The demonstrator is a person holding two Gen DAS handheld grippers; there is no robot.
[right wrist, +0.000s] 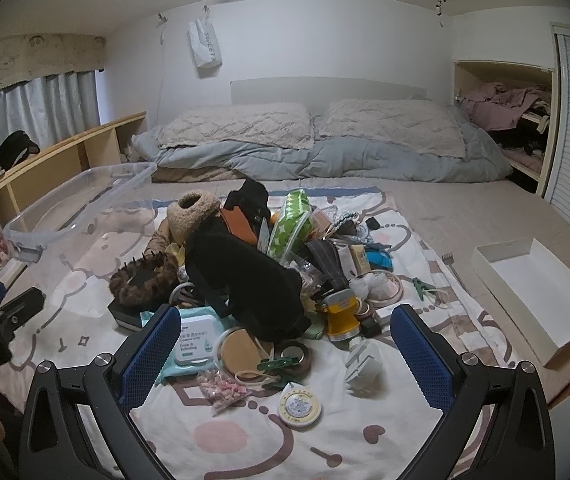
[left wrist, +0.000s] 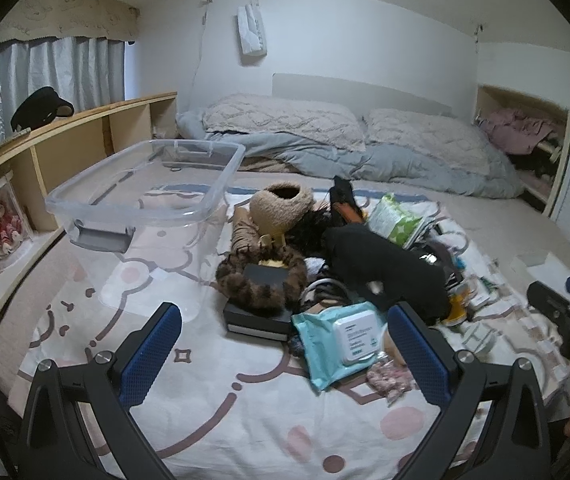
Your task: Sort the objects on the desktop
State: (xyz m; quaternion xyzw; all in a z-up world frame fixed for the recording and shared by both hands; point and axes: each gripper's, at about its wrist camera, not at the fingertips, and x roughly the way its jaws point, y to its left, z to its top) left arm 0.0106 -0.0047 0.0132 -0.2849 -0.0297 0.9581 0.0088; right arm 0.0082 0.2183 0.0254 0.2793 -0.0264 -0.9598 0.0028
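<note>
Left wrist view, left to right: a clear plastic bin point(left wrist: 145, 184) stands empty on the bed's printed blanket point(left wrist: 213, 412), probably set there to receive sorted things. Right of it lies the heap: a furry brown band point(left wrist: 261, 280) draped over a flat black box point(left wrist: 257, 320), a woolly tan pouch point(left wrist: 281, 208), a soft black cloth point(left wrist: 385, 268) and a glossy blue wipes pack point(left wrist: 341, 340). The left gripper point(left wrist: 285, 356) hovers above the blanket, jaws spread wide and empty. In the right wrist view the right gripper point(right wrist: 285, 356) likewise gapes, holding nothing, over a round tin point(right wrist: 300, 403); a shallow white cardboard tray point(right wrist: 565, 332) waits farthest right.
</note>
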